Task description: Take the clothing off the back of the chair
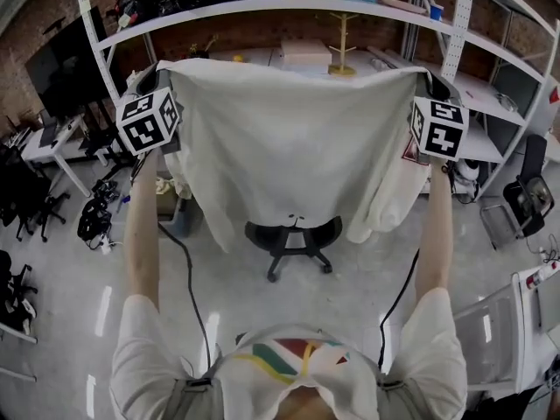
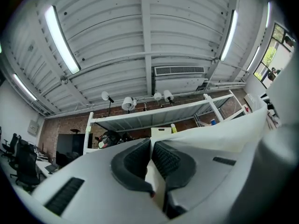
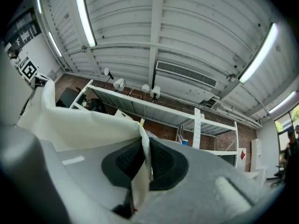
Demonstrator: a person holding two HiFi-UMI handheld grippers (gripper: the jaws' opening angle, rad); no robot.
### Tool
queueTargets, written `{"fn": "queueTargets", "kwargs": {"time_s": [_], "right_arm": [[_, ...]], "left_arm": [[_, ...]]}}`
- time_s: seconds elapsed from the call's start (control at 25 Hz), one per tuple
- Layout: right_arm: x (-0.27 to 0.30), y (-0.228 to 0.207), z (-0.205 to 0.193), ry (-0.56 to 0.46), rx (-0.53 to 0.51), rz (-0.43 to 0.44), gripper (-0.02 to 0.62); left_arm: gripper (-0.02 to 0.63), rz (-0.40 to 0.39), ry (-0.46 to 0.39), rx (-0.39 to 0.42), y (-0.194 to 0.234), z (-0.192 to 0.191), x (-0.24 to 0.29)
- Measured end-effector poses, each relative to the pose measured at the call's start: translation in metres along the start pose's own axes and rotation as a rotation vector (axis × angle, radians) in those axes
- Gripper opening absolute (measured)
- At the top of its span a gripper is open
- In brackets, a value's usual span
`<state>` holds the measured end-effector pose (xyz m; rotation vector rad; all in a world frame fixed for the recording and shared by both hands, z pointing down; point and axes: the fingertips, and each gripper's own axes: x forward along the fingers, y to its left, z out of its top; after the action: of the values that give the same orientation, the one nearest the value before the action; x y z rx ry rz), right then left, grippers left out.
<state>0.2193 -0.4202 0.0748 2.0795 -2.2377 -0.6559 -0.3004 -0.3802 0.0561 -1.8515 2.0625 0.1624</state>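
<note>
A cream-white garment (image 1: 293,151) hangs spread wide in the air, held up by its two top corners. My left gripper (image 1: 160,79) is shut on the left corner, and in the left gripper view the cloth (image 2: 154,171) is pinched between the dark pads (image 2: 135,162). My right gripper (image 1: 429,84) is shut on the right corner, with a fold of cloth (image 3: 142,171) between its pads (image 3: 163,164). Both grippers point upward toward the ceiling. Below the garment's hem the black chair base (image 1: 293,237) shows on the floor; the seat and the back are hidden behind the cloth.
White metal shelving (image 1: 289,7) with boxes and a wooden stand (image 1: 342,46) runs along the brick wall behind. A desk with monitors (image 1: 66,68) stands at the left, another black chair (image 1: 529,195) at the right. Cables (image 1: 188,278) trail over the grey floor.
</note>
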Motion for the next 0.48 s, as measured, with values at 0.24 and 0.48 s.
{"fn": "queueTargets", "kwargs": {"time_s": [0.24,0.48], "right_arm": [[-0.008,0.003,0.074,-0.126,-0.017,0.000,0.012],[-0.014,0.001,0.133,-0.228,-0.046,0.002,0.012]], "left_arm": [[0.014,-0.009,-0.128,-0.018,-0.005,0.063,-0.011],[0.014,-0.036,-0.218,-0.072,-0.013,0.119,-0.020]]}}
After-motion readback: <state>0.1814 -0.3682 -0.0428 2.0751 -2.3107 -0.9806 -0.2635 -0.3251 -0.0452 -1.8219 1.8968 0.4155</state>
